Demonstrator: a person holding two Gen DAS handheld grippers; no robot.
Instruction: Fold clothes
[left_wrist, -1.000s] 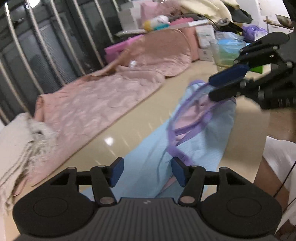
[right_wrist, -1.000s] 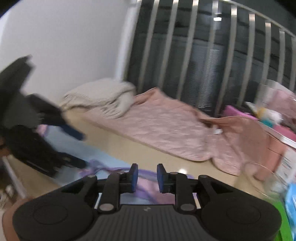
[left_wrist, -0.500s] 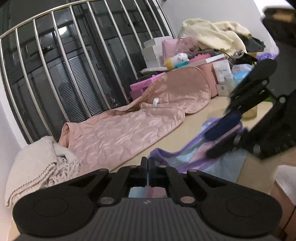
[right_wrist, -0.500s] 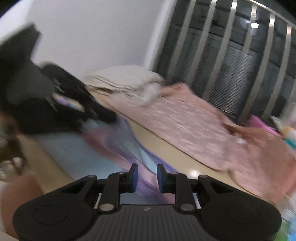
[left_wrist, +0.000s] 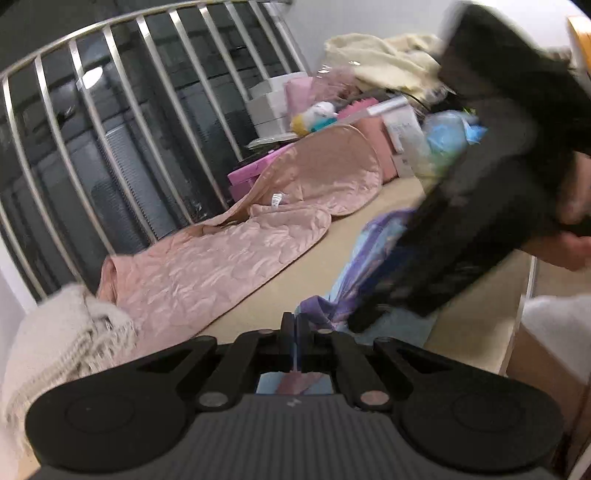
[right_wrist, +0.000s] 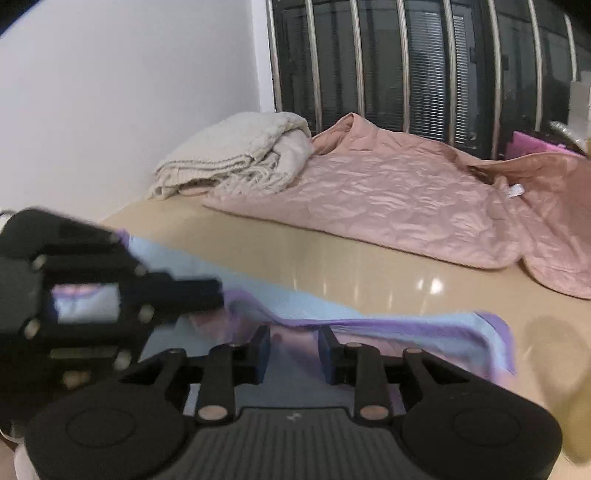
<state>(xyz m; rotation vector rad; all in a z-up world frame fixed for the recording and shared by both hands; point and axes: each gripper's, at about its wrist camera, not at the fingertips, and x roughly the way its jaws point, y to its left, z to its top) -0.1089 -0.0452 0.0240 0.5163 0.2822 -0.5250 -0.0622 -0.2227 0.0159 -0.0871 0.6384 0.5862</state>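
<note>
A: Left gripper (left_wrist: 295, 334) was clamped on the garment (right_wrist: 369, 321), fingers pressed together with cloth between them. A second ago it was apart over the cloth, so the pinch just happened.

B: Right gripper (right_wrist: 293, 349)?

A: Apart, nothing held, garment edge running between its fingers. It had swung in close over the cloth since the earlier frame, blurred in the left view.

B: Meaning?

A: Probably one corner secured, second grab pending before any fold.

B: Where was the garment?

A: On the table (right_wrist: 332, 254), near edge, light blue with purple trim, apart from the pink quilt (right_wrist: 388, 199). Long axis ran left-right in the right view, purple-trimmed end pointing right. Partly lifted and rumpled near the left gripper.
</note>
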